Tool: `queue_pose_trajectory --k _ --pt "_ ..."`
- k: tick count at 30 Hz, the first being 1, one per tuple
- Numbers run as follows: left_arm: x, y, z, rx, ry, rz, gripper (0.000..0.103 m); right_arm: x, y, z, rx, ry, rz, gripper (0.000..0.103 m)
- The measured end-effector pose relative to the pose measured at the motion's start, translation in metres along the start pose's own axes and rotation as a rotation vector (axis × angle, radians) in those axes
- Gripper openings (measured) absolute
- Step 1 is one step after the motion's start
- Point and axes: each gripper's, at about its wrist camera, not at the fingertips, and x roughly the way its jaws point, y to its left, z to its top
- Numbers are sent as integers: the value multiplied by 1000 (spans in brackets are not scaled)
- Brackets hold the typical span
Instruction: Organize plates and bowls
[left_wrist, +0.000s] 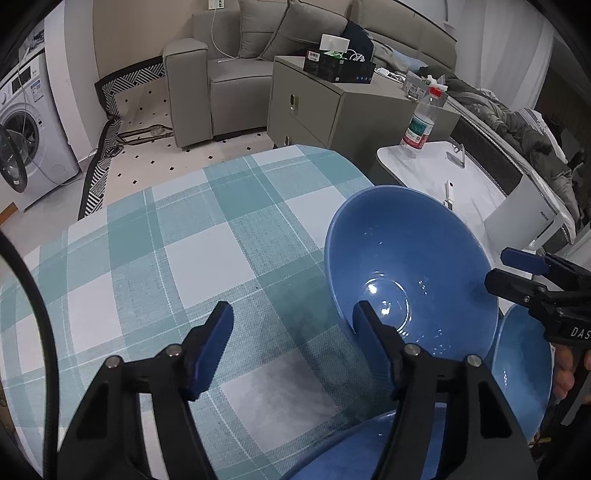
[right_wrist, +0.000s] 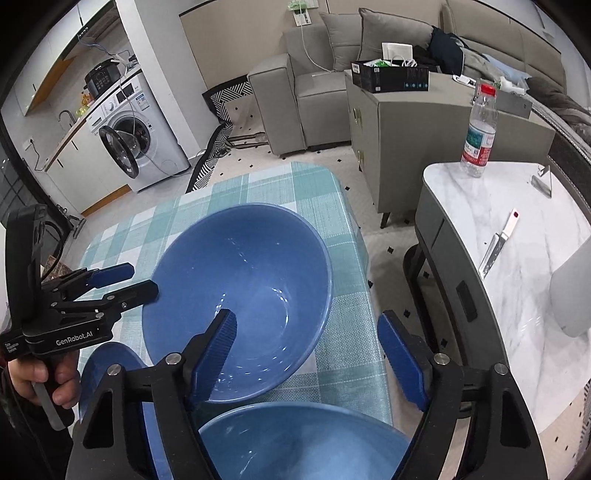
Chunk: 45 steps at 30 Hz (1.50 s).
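Observation:
A large blue bowl (left_wrist: 413, 266) (right_wrist: 240, 280) stands on the teal checked tablecloth (left_wrist: 192, 236) (right_wrist: 343, 354). My left gripper (left_wrist: 291, 328) is open and straddles the bowl's left rim, one finger inside and the other over the cloth. My right gripper (right_wrist: 310, 347) is open and straddles the opposite rim the same way. No pad presses on the rim. Each gripper shows in the other's view, the right gripper (left_wrist: 502, 268) and the left gripper (right_wrist: 142, 279). A second blue bowl (right_wrist: 295, 443) (left_wrist: 524, 369) and a blue plate (right_wrist: 107, 365) (left_wrist: 351, 443) lie nearer to me.
A white marble side table (right_wrist: 517, 295) to the right carries a water bottle (right_wrist: 478, 133) and a knife (right_wrist: 496, 245). Beyond the table's far edge are a grey cabinet (right_wrist: 406, 147), a sofa (left_wrist: 221, 74) and a washing machine (right_wrist: 136, 133).

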Motion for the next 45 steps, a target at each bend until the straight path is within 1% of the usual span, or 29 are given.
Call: queue_pose_trajectory --k 4,6,7,10,13,14,16,18,19,21,23,24,27,30,37,39,42,45 --pt "4 -7 1 27 12 4 55 9 -3 0 6 19 4 75" --pt "7 -11 2 39 23 2 51 13 -4 0 9 33 5 69" --pt "8 -12 2 42 27 1 50 15 -5 0 9 38 4 68" --pt "11 -15 1 49 38 -5 48 22 -5 -2 6 56 5 61" --pt "12 -18 1 62 43 -14 43 26 -6 -3 6 67 15 58" --pt "12 -19 1 70 41 -15 41 27 -6 -3 6 68 19 55" --pt "13 -21 1 81 47 -15 36 27 -6 -4 6 69 23 54" --pt "15 -21 0 80 50 -29 26 28 -5 -4 2 67 23 49" --pt "16 -21 0 76 53 -34 25 28 -4 -4 0 68 23 48" --pt "16 -22 -1 69 54 -44 22 28 -3 -5 -1 66 18 41" --pt "16 -23 -2 71 55 -47 21 29 -4 -5 1 68 14 40" --pt "16 -24 -2 73 56 -52 20 30 -4 -5 1 67 15 37" --pt "15 -28 -2 84 56 -56 19 30 -4 -5 1 64 13 35" --pt "14 -32 -1 87 52 -58 19 30 -1 -6 -6 62 23 34" --pt "15 -31 -1 83 51 -53 19 30 2 -7 -16 62 12 33" --pt "15 -30 -1 82 54 -51 19 29 -1 -7 0 62 7 34" --pt "16 -31 -3 89 56 -44 19 21 -6 -7 4 33 2 34" --pt "18 -32 -2 90 60 -47 19 21 -10 -6 13 40 12 34"
